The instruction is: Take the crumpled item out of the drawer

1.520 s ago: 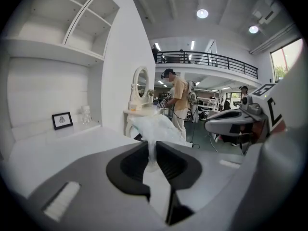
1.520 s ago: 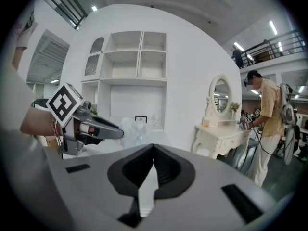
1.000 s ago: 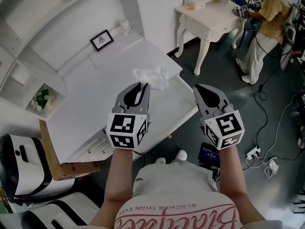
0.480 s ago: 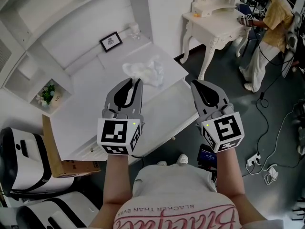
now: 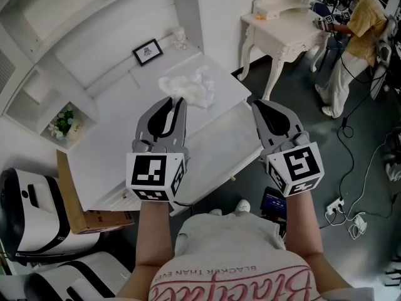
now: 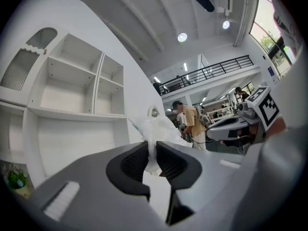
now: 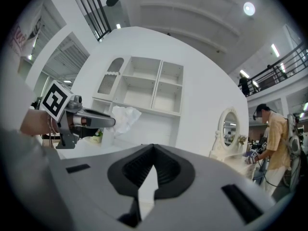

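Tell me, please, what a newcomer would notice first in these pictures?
The left tool stands out at centre, shut on a crumpled white item held above the white desk. Beside it, the right tool is shut and empty. At upper right, a person in a yellow shirt stands at an ornate white table.

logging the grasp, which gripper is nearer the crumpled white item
Left. The left gripper is clamped on an edge of the crumpled white item; the right gripper, jaws shut and empty, hangs apart to its right.
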### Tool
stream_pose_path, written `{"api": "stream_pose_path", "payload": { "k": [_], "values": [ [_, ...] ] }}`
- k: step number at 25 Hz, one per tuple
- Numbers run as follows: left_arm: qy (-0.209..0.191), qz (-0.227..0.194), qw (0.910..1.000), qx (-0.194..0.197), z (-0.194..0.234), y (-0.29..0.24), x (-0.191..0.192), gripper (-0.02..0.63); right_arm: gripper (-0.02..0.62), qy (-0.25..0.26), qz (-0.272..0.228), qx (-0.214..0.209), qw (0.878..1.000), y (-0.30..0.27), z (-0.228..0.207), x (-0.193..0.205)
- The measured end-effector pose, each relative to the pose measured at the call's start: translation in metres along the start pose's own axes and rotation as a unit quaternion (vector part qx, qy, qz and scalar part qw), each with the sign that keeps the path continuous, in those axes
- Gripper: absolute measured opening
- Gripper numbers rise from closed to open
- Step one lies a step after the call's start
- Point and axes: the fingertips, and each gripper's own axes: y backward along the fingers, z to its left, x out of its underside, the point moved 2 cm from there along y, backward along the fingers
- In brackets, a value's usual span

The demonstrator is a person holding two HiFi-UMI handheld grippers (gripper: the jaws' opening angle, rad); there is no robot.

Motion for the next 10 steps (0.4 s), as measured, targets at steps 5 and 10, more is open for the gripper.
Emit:
{"api": "stream_pose_path", "payload": {
  "k": [5,10],
  "values": [
    [0.006,-0.004,1.0,-0.003,0.012,0.0,0.002,0.063,0.006,0.004,0.003,-0.003,1.0,-0.008,0.006,-0.001],
    [0.012,-0.004,0.9999,-0.008,0.026,0.002,0.007,0.063,0.006,0.012,0.011,-0.006,1.0,-0.019,0.016,0.0]
  ]
}}
